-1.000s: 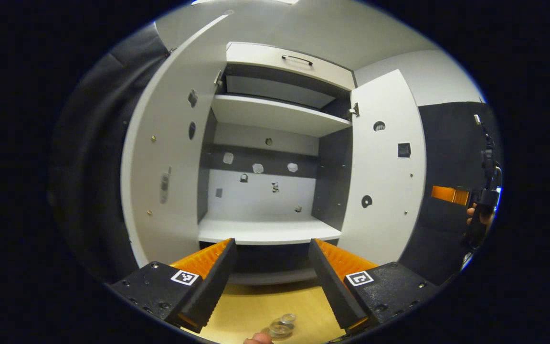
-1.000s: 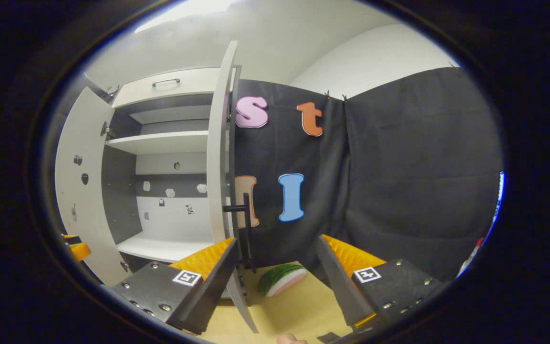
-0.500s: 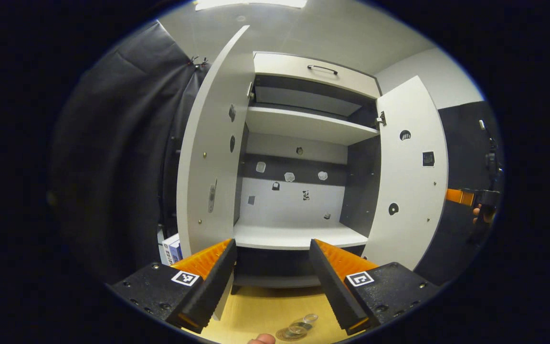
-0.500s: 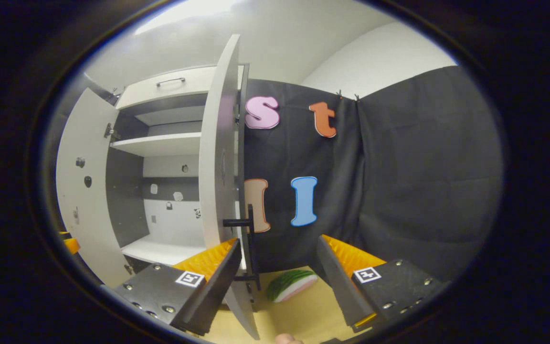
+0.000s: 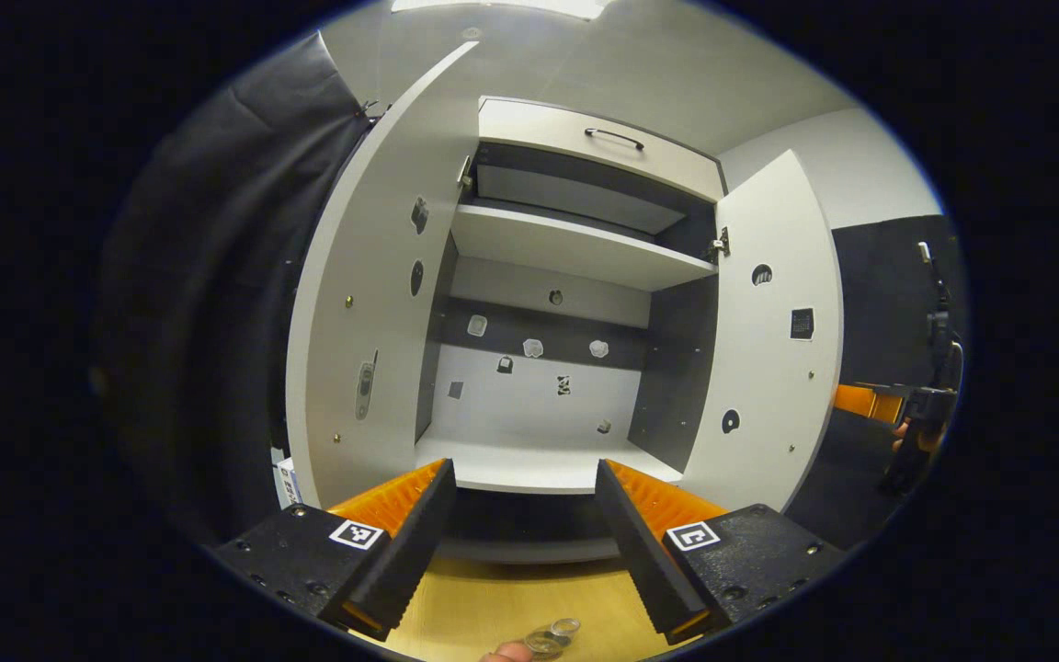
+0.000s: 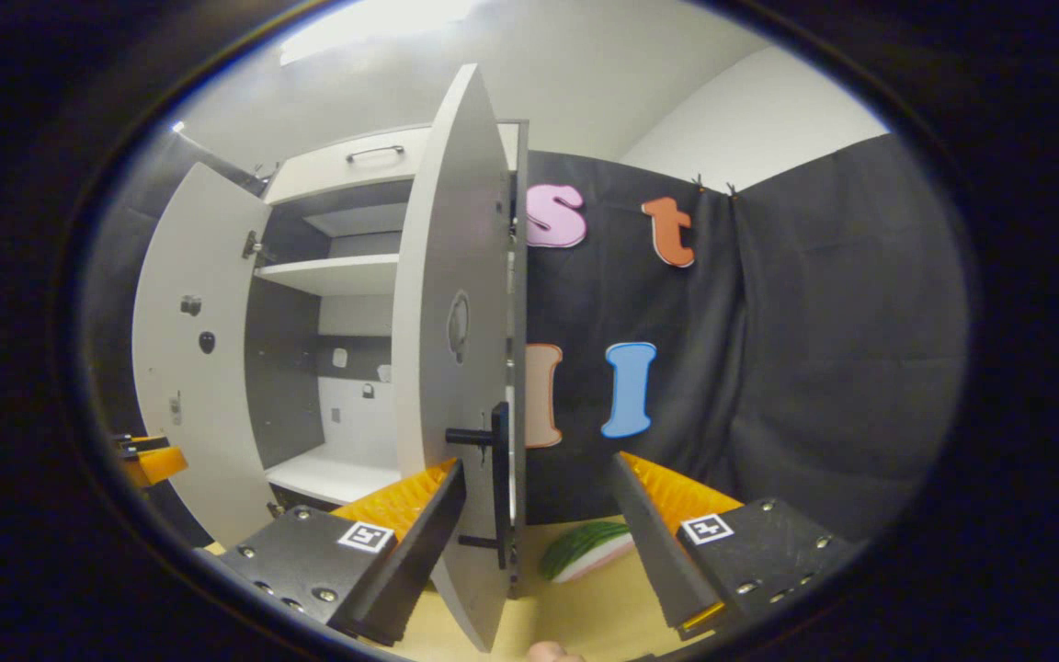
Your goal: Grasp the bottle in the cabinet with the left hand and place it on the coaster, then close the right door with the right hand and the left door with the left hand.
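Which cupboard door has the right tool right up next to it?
The right door, the one showing its black handle. The right tool sits open at its edge; the left door stands farther off.

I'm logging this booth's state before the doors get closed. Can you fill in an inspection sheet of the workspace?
Surface: wooden tabletop, bare patch before the cabinet.
Job's things: cabinet shelves hold no bottle; left door and right door both open; bottle partly seen at the view's bottom edge, coaster unclear.
Clutter: watermelon slice beside the right door.
Grippers: left gripper open, holding nothing; right gripper open, near the door handle.
Cables: nothing seen.
Surroundings: black cloth wall.
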Motion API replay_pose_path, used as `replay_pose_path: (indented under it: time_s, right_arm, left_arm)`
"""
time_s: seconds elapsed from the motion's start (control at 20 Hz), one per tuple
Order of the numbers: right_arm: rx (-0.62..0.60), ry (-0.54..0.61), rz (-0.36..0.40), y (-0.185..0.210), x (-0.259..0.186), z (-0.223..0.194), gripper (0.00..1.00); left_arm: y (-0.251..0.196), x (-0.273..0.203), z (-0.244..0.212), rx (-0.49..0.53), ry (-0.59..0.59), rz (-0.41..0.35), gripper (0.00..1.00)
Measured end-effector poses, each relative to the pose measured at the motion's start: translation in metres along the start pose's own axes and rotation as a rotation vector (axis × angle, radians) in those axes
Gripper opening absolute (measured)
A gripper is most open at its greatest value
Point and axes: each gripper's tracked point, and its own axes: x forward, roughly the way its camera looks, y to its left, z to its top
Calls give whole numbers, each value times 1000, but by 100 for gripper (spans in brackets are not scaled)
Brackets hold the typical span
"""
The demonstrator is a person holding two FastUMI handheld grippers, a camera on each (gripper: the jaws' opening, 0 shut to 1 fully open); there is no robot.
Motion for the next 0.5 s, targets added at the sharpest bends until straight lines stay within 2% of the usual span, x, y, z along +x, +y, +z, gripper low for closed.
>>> replay_pose_path:
  time_s: [0.1, 0.15, 0.2, 0.4, 0.45, 0.5]
  right_arm:
    - [0, -4, 45, 16, 6, 0, 98]
    - [15, -1, 66, 25, 8, -2, 98]
    - [32, 3, 86, 32, 10, -3, 98]
    - [66, 0, 134, 52, 26, -2, 98]
    - [69, 1, 143, 57, 24, -3, 98]
    - [70, -2, 150, 61, 27, -2, 98]
  left_arm:
    - [6, -8, -3, 11, 2, 25, 96]
    - [11, -14, -5, 14, 5, 40, 92]
    - [16, -18, -9, 15, 12, 56, 96]
    - [42, -43, -19, 0, 45, 134, 96]
    - [48, -47, -19, -10, 46, 152, 92]
    - [53, -51, -20, -23, 49, 168, 92]
